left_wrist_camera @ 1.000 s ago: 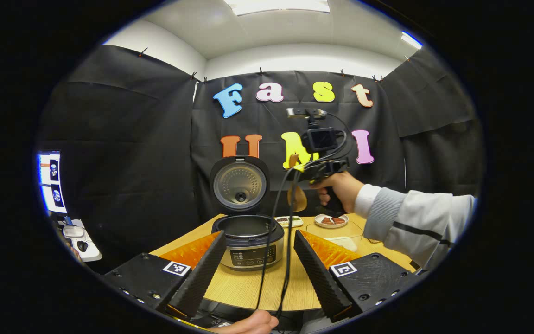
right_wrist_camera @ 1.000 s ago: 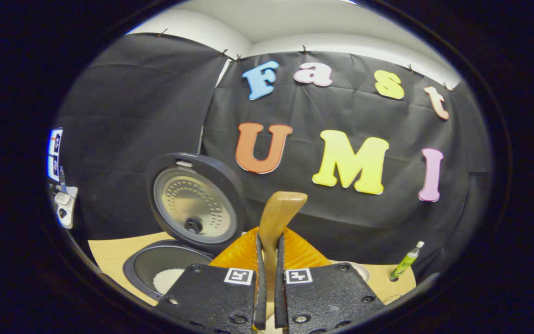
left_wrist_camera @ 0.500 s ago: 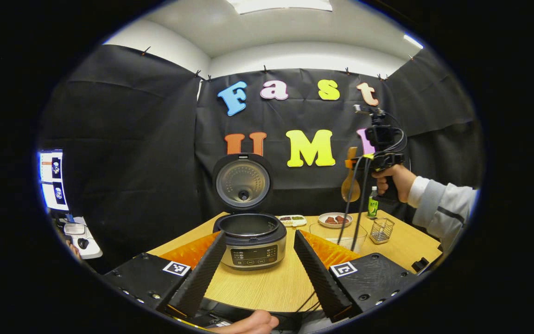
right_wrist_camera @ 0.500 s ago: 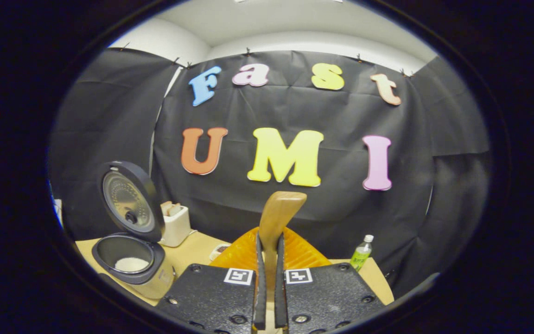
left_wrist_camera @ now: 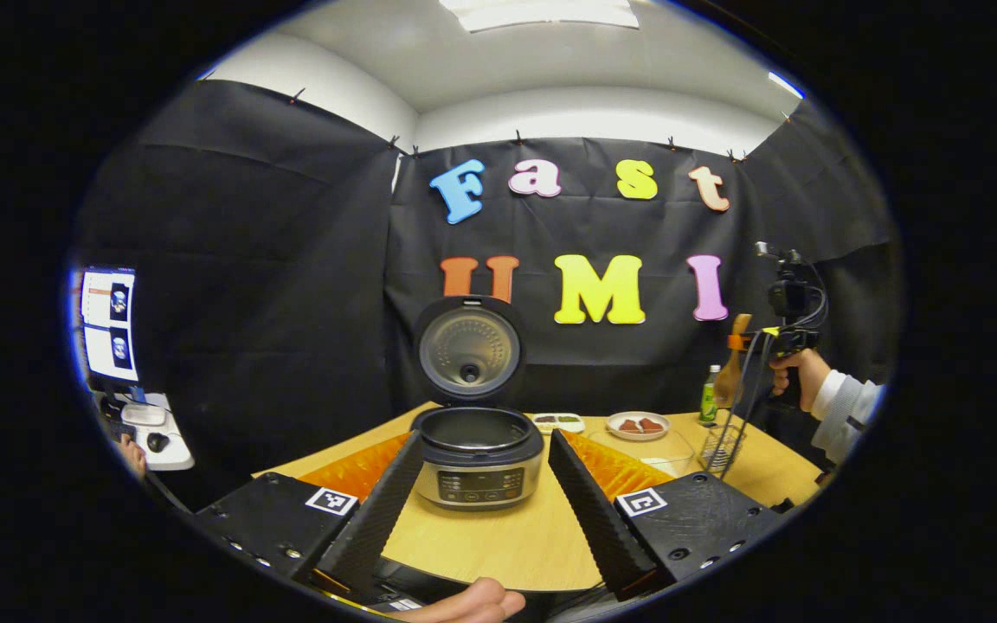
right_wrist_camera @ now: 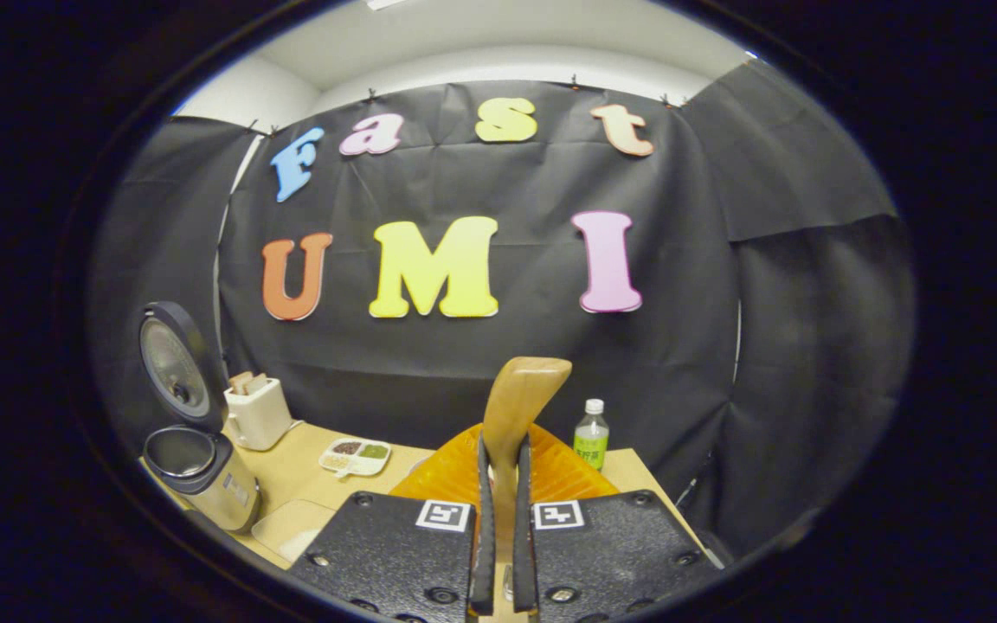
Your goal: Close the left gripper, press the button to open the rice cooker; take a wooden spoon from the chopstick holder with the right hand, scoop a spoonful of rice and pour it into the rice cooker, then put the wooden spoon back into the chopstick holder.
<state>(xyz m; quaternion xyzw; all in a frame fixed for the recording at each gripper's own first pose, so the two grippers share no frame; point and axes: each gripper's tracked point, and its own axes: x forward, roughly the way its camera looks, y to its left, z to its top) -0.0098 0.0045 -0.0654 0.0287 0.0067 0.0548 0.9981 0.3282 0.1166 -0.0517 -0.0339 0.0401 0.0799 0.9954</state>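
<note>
The rice cooker (left_wrist_camera: 481, 463) was silver-grey with a black rim and a black lid lined in dotted metal. The wooden spoon (right_wrist_camera: 518, 407) was honey brown. The table (left_wrist_camera: 507, 536) showed pale wood grain. The bottle (right_wrist_camera: 590, 435) was clear with a green label and white cap. The toaster (right_wrist_camera: 256, 411) was cream

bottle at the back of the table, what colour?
Green bottle with a white cap and pale label; clearest in the right gripper view.
</note>
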